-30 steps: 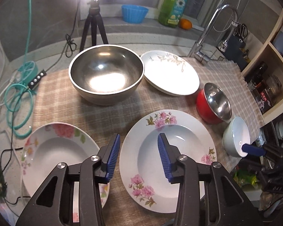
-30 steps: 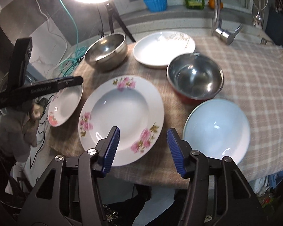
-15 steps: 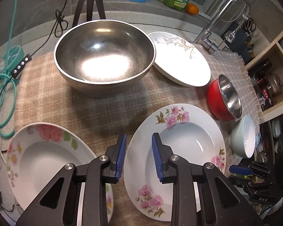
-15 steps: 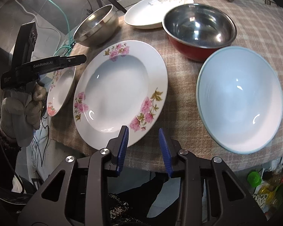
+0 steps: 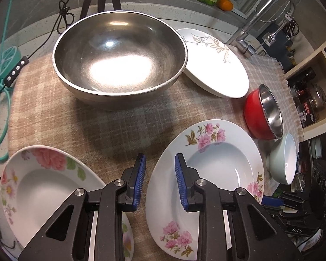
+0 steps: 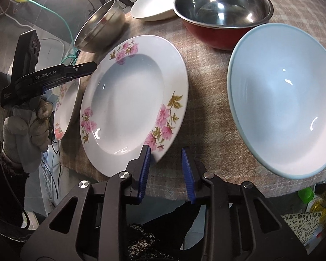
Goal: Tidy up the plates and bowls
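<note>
Porcelain flowered plate (image 6: 128,100) lies on the table between my hands; both sets of fingers, narrowed a moment ago, have parted slightly again, empty, right fingers (image 6: 165,171) nearing its rim, left fingers (image 5: 158,180) alongside.

The left gripper (image 5: 158,180) points toward twelve o'clock in its own wrist view, its blue-padded jaws parted with a narrow gap and nothing between them. From the right wrist view it appears at nine o'clock, level and side-on, gripped by a gloved left hand (image 6: 27,126). The right gripper (image 6: 166,169) also aims toward twelve o'clock, jaws parted by a similar gap, empty.
</note>
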A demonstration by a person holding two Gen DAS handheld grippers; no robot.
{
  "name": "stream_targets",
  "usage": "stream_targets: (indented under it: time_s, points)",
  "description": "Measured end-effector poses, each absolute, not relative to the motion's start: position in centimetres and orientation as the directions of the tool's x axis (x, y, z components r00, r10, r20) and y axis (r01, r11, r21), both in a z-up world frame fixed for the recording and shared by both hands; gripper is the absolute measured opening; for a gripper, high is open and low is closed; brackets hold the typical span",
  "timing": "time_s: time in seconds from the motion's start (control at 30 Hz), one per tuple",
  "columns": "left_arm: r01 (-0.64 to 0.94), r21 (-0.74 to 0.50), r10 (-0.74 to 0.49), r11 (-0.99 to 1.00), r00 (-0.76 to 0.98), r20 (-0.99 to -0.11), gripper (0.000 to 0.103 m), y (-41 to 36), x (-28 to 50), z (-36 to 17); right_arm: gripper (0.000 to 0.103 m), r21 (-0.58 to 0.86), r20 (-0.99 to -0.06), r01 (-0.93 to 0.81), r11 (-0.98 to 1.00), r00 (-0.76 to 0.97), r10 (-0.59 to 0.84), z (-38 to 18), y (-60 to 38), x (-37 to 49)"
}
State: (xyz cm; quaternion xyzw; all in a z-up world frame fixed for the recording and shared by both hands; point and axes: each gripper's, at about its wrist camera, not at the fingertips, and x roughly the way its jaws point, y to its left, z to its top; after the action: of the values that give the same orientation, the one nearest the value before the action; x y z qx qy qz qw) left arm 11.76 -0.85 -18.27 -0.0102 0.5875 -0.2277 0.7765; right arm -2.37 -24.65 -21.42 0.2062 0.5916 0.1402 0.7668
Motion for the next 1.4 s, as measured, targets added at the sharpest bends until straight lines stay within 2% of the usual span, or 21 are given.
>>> stream_targets:
  time_s: [0.2, 0.43, 1.4]
  points:
    - [0.337, -0.299, -0.372, 0.893, 0.174, -0.912, 0.026, -1.0, 12.1, -18.8, 0.03, 0.493, -0.844, 0.022, 0.87, 0.253, 0.472, -21.7, -24.5, -2.1]
    - [0.355, -0.293, -0.365, 0.888, 0.157, -0.918, 0.024, -1.7, 12.2, -19.0, 0.024, 0.508, -0.836, 0.015, 0.861, 0.247, 0.489, -21.8, -24.2, -1.9]
    - [0.369, -0.271, -0.351, 0.889, 0.167, -0.921, 0.024, -2.0, 10.7, -19.1, 0.024, 0.495, -0.846, 0.003, 0.869, 0.231, 0.481, -21.8, -24.4, -2.5]
